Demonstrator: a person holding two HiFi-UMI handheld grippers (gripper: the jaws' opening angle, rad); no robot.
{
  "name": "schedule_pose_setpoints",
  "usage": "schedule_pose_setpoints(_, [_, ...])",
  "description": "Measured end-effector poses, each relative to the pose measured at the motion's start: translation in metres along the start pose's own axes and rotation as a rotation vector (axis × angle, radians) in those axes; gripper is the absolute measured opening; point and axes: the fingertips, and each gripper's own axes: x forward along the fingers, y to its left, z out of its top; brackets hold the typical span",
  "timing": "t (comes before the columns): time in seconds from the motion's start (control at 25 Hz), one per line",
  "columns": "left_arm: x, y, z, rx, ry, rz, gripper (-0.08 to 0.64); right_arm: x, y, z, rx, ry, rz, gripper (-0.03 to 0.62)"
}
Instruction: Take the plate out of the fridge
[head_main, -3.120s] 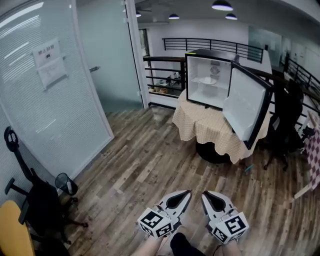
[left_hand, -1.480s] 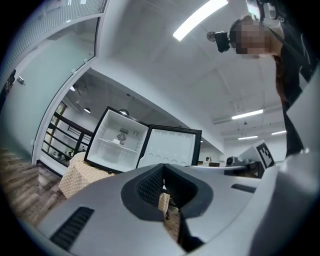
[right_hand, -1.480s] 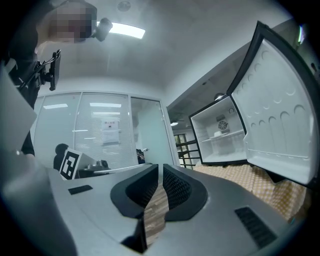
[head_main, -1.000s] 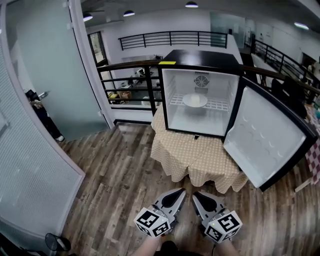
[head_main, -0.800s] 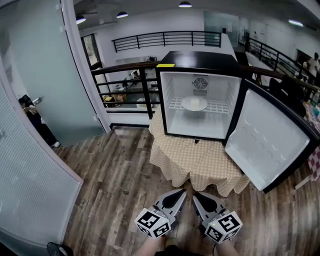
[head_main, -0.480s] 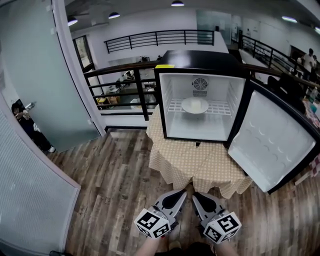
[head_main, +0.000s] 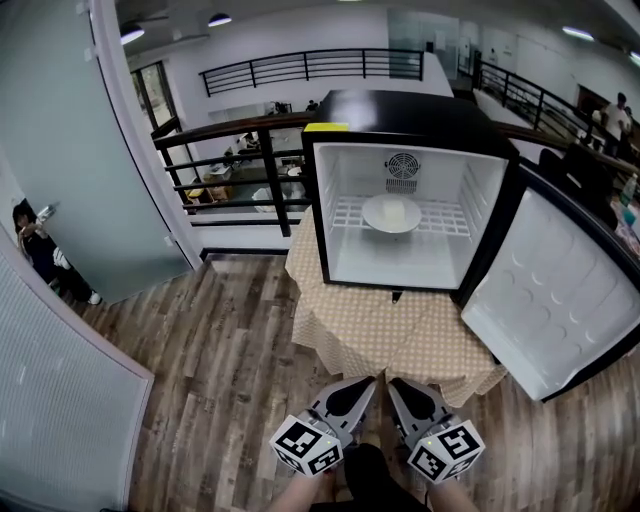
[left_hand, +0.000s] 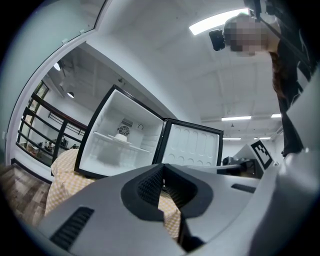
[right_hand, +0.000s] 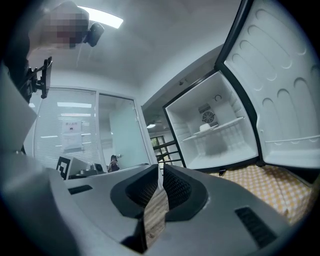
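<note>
Left hand-held gripper and right hand-held gripper, both clenched empty at bottom centre, are well apart from the plate, which lies flat straight up-frame on the open fridge shelf; round, no long axis, neither clearly nearer.

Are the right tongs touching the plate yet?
Apart. Head view: right tongs hang over the floor; the plate sits on the fridge shelf, far beyond.
</note>
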Motion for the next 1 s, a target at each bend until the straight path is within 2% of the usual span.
schedule_pose_setpoints(0.36, [0.054, 0.061, 0.020, 0.011, -0.004, 0.003, 0.009, 0.064, -0.045, 0.023, -0.005, -0.006, 0.007, 0.049])
schedule_pose_setpoints(1.0, [0.133, 0.121, 0.022, -0.005, 0.025, 0.004, 0.009, 0.132, -0.112, 0.046, 0.025, 0.020, 0.025, 0.049])
